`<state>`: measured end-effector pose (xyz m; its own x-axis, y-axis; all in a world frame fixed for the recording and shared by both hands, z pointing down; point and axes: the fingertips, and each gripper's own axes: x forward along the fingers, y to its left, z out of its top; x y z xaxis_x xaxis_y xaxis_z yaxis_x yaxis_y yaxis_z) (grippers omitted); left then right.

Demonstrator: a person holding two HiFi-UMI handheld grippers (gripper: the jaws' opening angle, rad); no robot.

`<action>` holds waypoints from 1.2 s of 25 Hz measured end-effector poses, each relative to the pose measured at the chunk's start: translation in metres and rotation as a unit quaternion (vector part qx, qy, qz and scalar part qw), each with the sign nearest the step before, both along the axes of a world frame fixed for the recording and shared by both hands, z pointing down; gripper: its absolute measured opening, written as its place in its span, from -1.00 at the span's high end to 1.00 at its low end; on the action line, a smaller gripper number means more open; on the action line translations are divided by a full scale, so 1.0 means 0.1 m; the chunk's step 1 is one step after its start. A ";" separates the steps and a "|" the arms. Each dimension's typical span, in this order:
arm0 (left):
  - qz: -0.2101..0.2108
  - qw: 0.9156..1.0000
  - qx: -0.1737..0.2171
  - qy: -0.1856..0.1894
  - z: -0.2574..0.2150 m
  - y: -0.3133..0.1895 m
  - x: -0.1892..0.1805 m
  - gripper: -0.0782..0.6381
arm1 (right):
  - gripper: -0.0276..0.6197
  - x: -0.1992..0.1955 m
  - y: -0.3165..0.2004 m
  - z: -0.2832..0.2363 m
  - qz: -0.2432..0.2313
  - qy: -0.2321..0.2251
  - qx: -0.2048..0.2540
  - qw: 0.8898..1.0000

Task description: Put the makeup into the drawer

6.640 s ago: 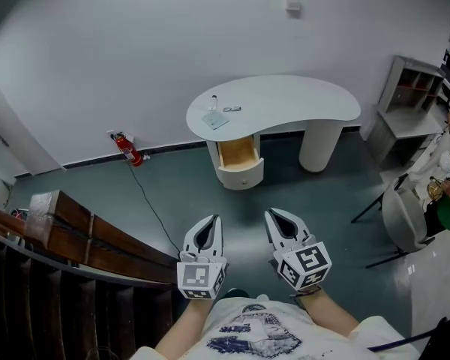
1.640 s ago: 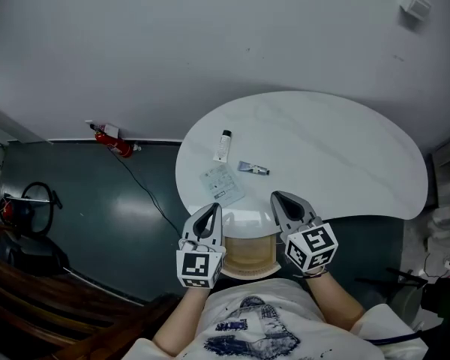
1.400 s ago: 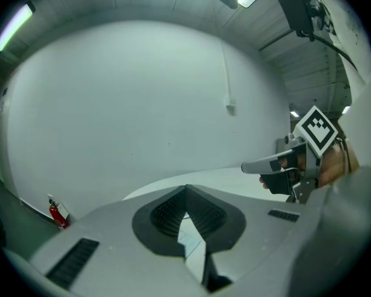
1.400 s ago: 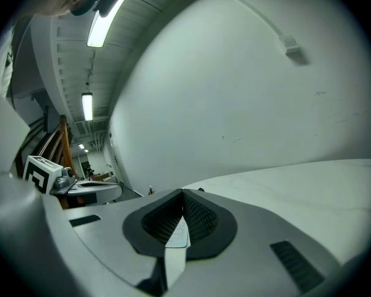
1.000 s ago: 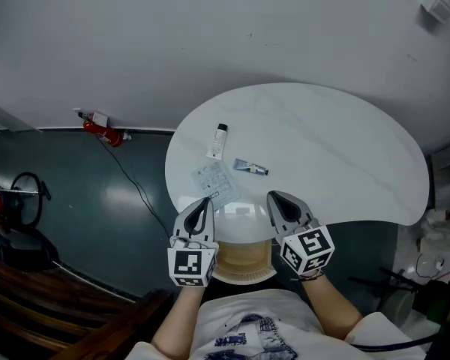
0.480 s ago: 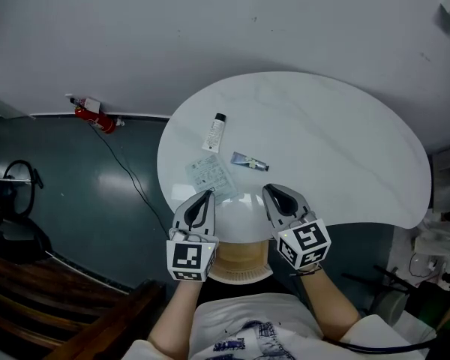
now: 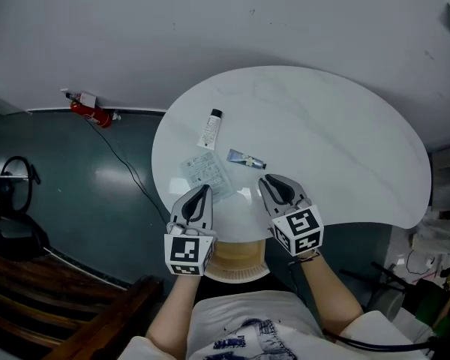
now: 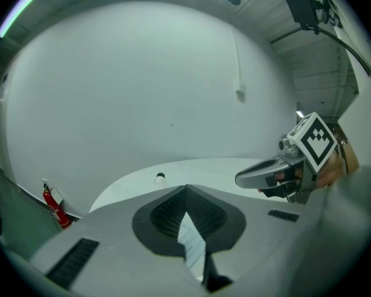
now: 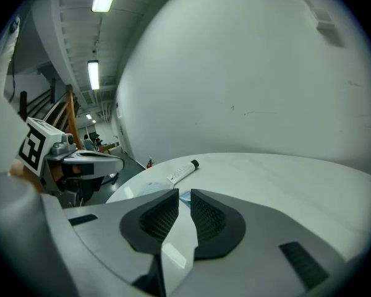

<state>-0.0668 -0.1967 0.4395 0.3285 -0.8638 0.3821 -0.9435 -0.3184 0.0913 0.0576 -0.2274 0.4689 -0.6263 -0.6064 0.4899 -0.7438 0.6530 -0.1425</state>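
Table (image 7: pixel 345 148) fills mid-frame, shifted slightly up and left against half a second ago. Drawer (image 7: pixel 236 257) stands pulled out at its lower edge, between my two hands. Left gripper (image 7: pixel 202 190) is closed on nothing. Right gripper (image 7: pixel 269 181) has just been opening to a narrow gap, nothing in it. Both now reach further over the tabletop. Makeup lies unmoved on the table, left of centre: sachet (image 7: pixel 207 172), white tube (image 7: pixel 209 129) above it, small tube (image 7: pixel 246 159) to its right.

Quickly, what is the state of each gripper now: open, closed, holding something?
Left gripper: closed, holding nothing.
Right gripper: fingers have just been opening, narrow gap, nothing between them.
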 end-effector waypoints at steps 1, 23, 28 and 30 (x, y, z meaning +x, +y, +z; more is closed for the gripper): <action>0.000 1.000 -0.002 0.000 0.01 -0.01 0.00 0.65 | 0.72 0.00 -0.01 0.03 -0.003 0.002 -0.004 1.000; -0.007 1.000 -0.027 -0.005 0.22 -0.15 -0.08 0.65 | 0.09 -0.16 -0.35 0.54 -0.071 0.048 -0.028 0.996; -0.018 0.999 -0.034 -0.004 0.26 -0.17 -0.16 0.65 | 0.09 -0.23 -0.43 0.69 -0.091 0.073 -0.024 0.993; -0.021 0.999 -0.038 -0.002 0.28 -0.17 -0.19 0.65 | 0.09 -0.27 -0.45 0.73 -0.104 0.085 -0.024 0.991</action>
